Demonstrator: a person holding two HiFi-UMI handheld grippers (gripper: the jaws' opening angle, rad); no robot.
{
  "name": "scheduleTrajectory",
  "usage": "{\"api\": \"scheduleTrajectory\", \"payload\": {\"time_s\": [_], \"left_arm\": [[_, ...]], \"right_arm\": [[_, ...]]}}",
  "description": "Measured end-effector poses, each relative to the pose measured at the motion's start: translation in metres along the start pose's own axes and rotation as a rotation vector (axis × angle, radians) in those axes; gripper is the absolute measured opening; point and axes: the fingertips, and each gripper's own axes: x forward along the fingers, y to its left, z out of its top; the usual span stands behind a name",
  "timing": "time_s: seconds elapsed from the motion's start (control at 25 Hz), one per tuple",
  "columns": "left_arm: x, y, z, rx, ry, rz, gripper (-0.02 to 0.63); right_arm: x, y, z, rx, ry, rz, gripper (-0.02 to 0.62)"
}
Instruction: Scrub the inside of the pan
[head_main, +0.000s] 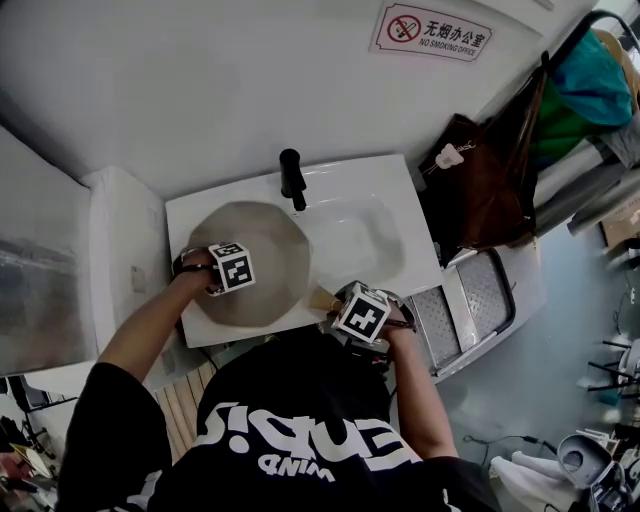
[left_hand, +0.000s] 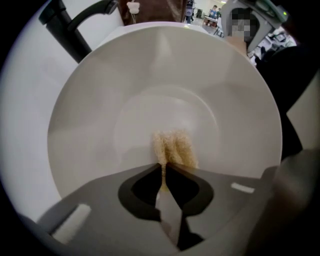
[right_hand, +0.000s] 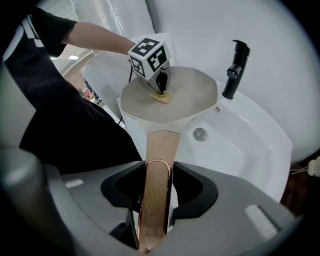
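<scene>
Pinching the pad in our left gripper, we are risking tipping the pan; our right gripper is clamping only its handle.

I see an office washing corner: a white sink set against a plain white wall, a black faucet at its back, and above it a sign reading "NO SMOKING OFFICE". Bags hang just right of the sink. The floor clutter beyond may be stored equipment, but it is blurred.
</scene>
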Motion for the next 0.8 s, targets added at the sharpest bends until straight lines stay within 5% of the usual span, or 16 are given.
{"api": "scheduleTrajectory", "payload": {"time_s": [0.36,0.8], "left_arm": [[-0.002,-0.049,0.034,0.035,-0.081,-0.107,0.025],[-0.006,-0.060,0.077,0.008,-0.168,-0.151,0.025]], "right_arm": [[-0.001,0.000,0.002,-0.001,0.000,0.003,0.172],[-0.001,0.000,0.001,-0.008,0.009,-0.004,0.173]]}}
